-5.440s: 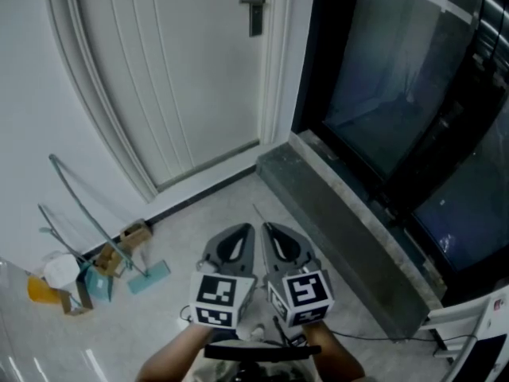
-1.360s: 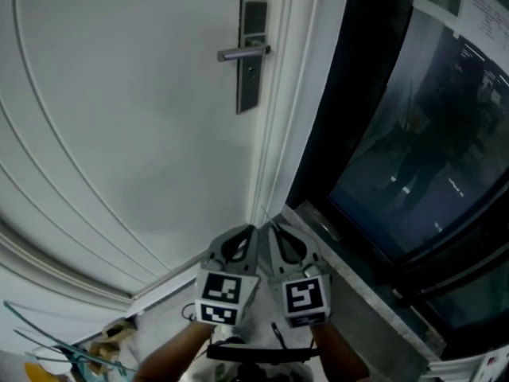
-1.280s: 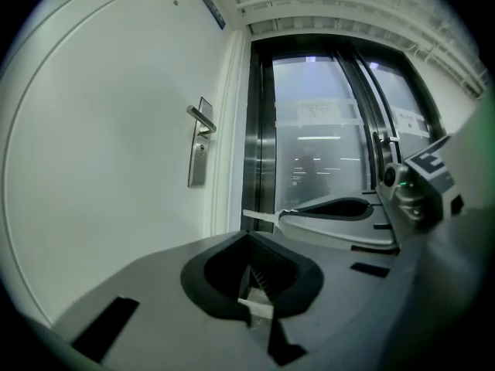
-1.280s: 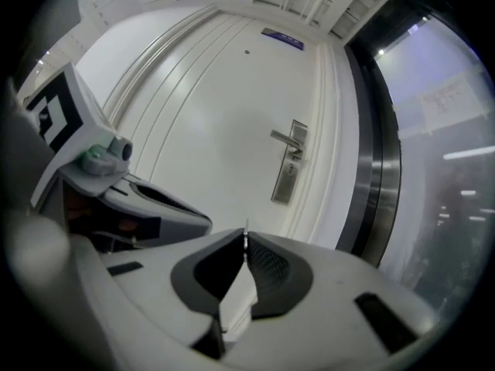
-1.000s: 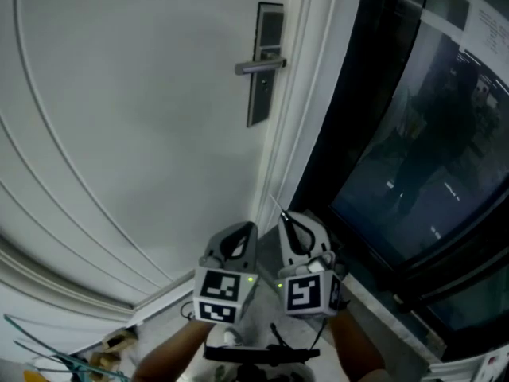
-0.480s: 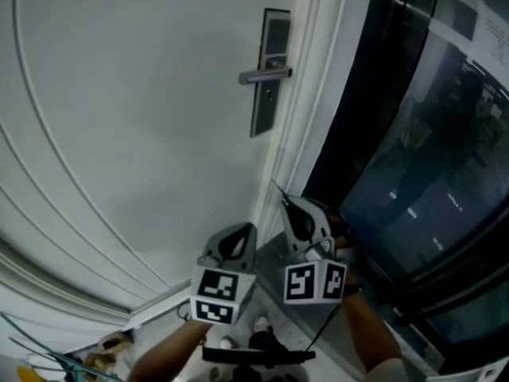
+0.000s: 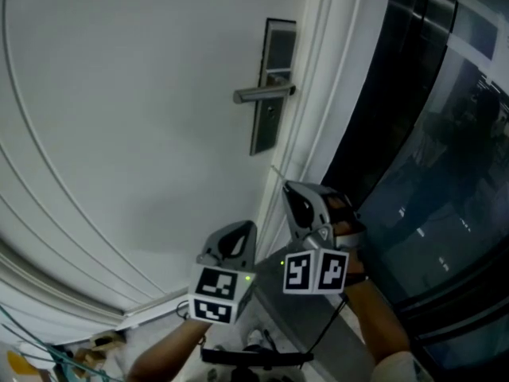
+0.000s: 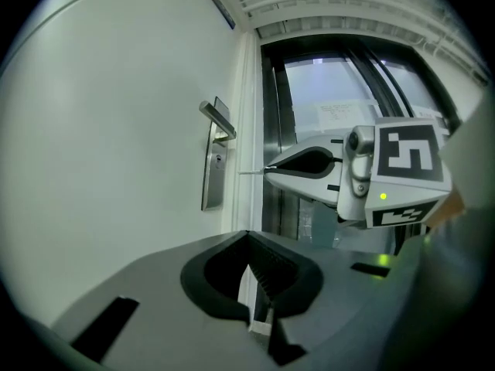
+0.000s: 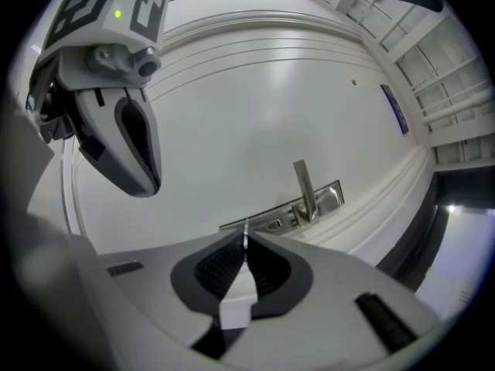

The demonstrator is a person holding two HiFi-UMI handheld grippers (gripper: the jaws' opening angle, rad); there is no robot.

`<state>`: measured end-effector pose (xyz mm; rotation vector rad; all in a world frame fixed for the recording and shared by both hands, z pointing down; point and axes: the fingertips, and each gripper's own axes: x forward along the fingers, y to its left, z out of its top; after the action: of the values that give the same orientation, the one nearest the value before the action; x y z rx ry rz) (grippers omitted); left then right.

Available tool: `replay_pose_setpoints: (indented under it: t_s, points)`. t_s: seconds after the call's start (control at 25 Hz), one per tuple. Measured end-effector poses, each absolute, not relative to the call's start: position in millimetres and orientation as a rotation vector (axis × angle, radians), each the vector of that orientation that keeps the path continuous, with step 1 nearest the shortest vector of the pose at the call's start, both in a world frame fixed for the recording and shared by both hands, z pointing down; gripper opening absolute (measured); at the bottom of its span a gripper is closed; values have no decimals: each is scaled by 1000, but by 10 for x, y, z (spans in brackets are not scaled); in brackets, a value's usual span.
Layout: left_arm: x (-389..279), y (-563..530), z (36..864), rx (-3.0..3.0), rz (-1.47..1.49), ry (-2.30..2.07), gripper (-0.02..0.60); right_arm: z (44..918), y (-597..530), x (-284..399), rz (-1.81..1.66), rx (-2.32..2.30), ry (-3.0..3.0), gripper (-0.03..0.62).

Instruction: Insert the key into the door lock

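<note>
Head view showed the approach step: the right hand-held gripper (image 7: pixel 286 188), clamped on the key (image 7: pixel 278 174), hung just below the lock (image 7: pixel 267 130) without touching it, the left hand-held gripper (image 7: pixel 251 228) was closed and empty, and the next move likely called for raising and aligning the key.

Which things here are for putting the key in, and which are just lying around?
For the job: key, right hand-held gripper shut on it, door lock.
Just there: left hand-held gripper, shut and empty; floor clutter; dark glass panel.
</note>
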<state>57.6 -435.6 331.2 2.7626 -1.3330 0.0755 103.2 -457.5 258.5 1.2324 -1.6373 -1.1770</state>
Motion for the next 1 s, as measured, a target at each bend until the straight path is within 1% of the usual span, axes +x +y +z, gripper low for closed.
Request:
replay_pose_setpoints:
  t_s: [0.36, 1.0]
  points:
    - [700, -4629, 3197, 2746, 65, -1407, 3, 2457, -5000, 1179, -1262, 1159, -1550, 20]
    - [644, -4772, 3227, 2692, 88, -1524, 2, 2213, -5631, 1276, -1390, 1110, -1374, 20]
